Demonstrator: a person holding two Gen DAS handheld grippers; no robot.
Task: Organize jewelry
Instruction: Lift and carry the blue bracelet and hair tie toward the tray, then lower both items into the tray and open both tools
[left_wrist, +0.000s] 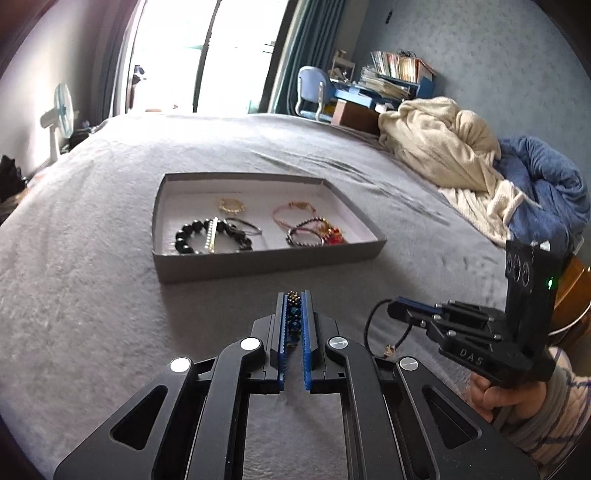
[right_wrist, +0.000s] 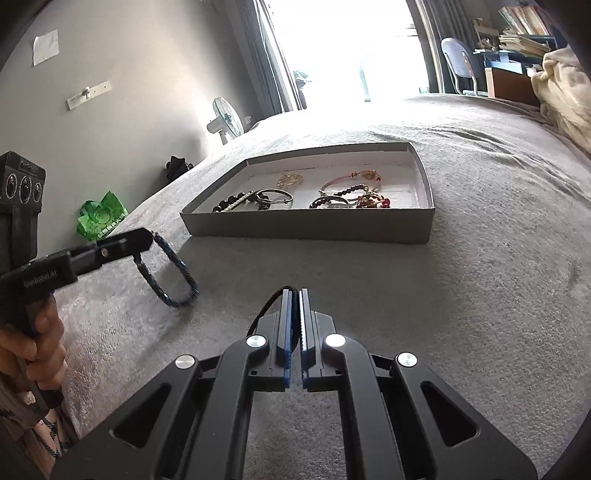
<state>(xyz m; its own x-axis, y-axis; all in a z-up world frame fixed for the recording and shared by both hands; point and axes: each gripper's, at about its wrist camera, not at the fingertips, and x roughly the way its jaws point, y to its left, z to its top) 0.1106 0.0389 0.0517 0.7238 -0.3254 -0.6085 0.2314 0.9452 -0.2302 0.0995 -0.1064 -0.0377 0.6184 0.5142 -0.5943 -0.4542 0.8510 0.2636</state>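
Observation:
My left gripper (left_wrist: 294, 295) is shut on a blue beaded bracelet (left_wrist: 294, 314), whose beads show between the blue pads. In the right wrist view that bracelet (right_wrist: 168, 275) hangs as a loop from the left gripper (right_wrist: 146, 236), just above the grey bedspread. My right gripper (right_wrist: 294, 292) is shut on a thin black cord bracelet (right_wrist: 267, 301). From the left wrist view the cord (left_wrist: 369, 325) droops from the right gripper (left_wrist: 392, 308) with a small gold charm at its end. A shallow grey tray (left_wrist: 266, 264) (right_wrist: 306, 229) ahead of both holds several bracelets, among them a black bead one (left_wrist: 188, 238).
The tray lies on a wide grey bedspread (left_wrist: 92, 277). A cream blanket (left_wrist: 443, 151) and a blue one (left_wrist: 546, 173) are heaped at the right. A fan (left_wrist: 62, 107) stands at the left wall, a green packet (right_wrist: 101, 218) beside the bed, a desk and chair (left_wrist: 314, 92) beyond.

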